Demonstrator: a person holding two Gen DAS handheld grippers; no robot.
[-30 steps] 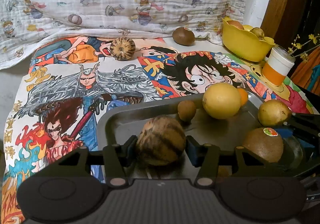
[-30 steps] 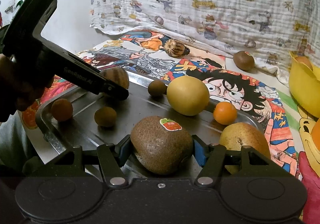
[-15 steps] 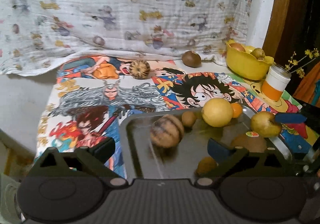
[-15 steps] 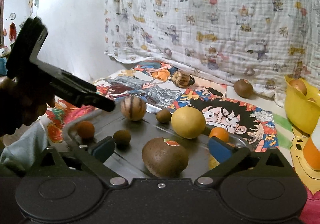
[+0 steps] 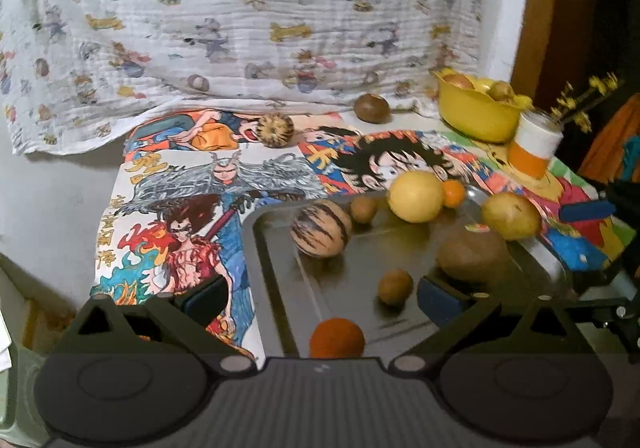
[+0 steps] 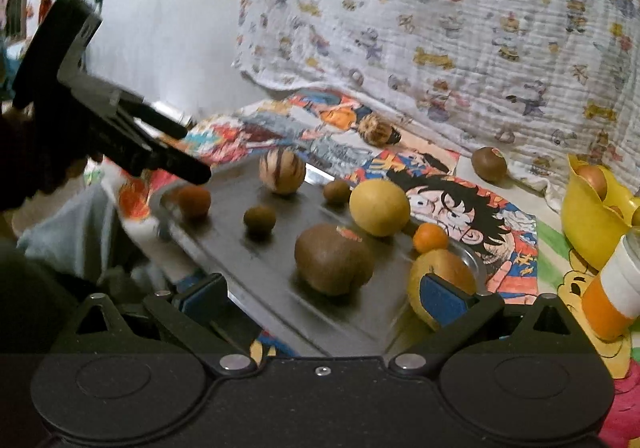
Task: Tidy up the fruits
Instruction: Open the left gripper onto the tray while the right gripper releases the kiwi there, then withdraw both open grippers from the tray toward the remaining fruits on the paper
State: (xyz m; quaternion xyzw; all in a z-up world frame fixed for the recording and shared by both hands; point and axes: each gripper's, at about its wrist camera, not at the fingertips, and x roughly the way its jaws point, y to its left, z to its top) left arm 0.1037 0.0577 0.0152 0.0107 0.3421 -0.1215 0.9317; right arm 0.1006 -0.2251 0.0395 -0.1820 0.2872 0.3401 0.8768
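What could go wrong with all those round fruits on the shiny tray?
The striped melon and kiwi lie loose on the smooth metal tray, so they might roll. The pear sits at the tray's edge and might tumble off. Both grippers are open and hold nothing.

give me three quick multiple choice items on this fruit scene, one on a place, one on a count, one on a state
1. Where does the striped melon nearer the cameras lie?
A. in the yellow bowl
B. on the metal tray
C. on the white cloth

2. How many small orange fruits lie on the metal tray?
A. two
B. four
C. none

3. What is the right claw doing?
A. clamped on the kiwi
C. holding the cup
B. open, holding nothing

Key:
1 B, it sits on the grey metal near the tray's far left corner.
2 A, one at the left edge, one beside the big yellow fruit.
3 B, its pads stand wide apart, clear of the stickered kiwi.
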